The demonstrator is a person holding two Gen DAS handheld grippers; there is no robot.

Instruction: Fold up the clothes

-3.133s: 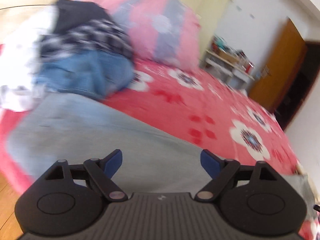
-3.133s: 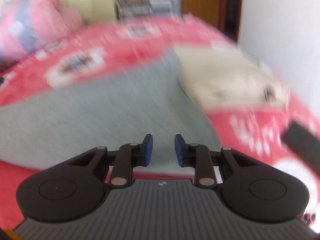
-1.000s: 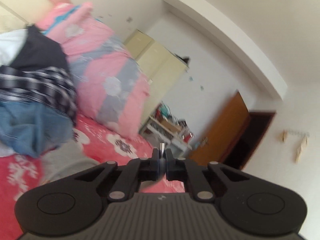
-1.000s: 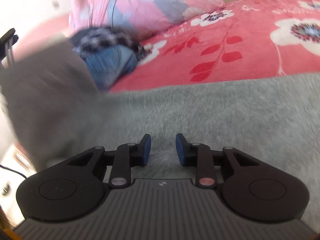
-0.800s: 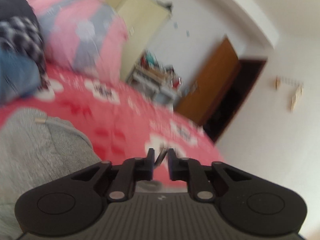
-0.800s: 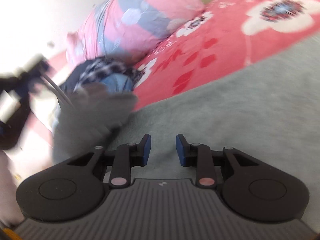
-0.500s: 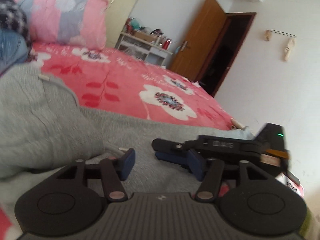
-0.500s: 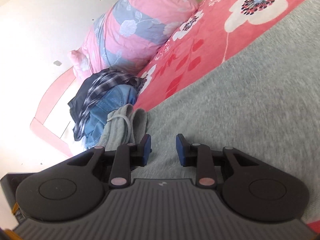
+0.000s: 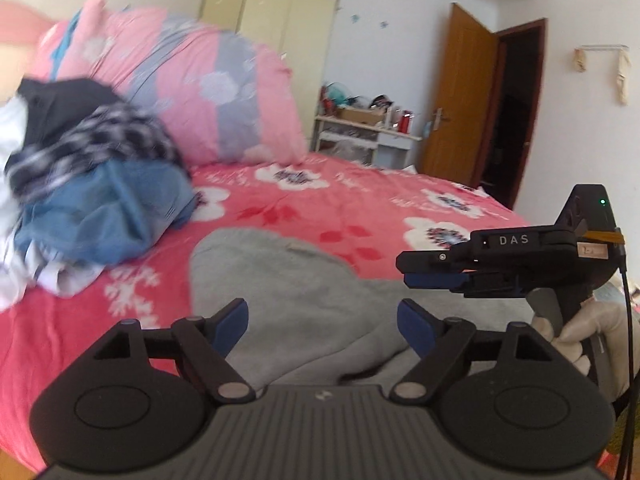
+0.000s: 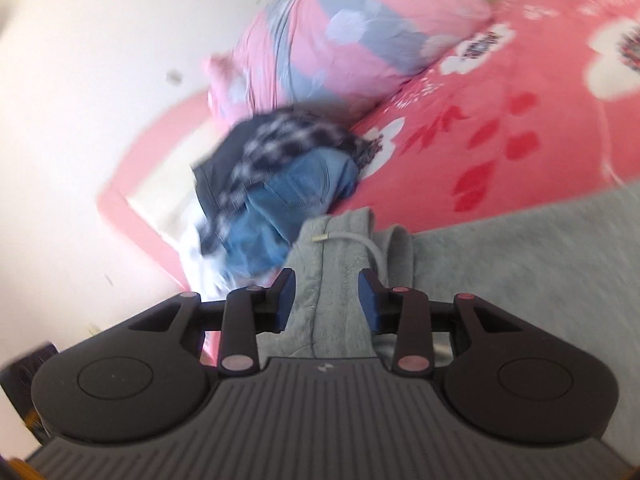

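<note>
The left hand-held gripper (image 9: 322, 324) hangs wide open with nothing between its blue pads, just above the grey sweatshirt (image 9: 288, 292) spread on the bed (image 9: 360, 208). To its right the right hand-held gripper (image 10: 327, 295), held in a gloved hand (image 9: 576, 332), is parted around a fold of the same sweatshirt by its drawstring (image 10: 360, 240), not pinching it. Beyond both lies a heap of clothes (image 9: 92, 184) against a pink quilt (image 9: 208, 92).
</note>
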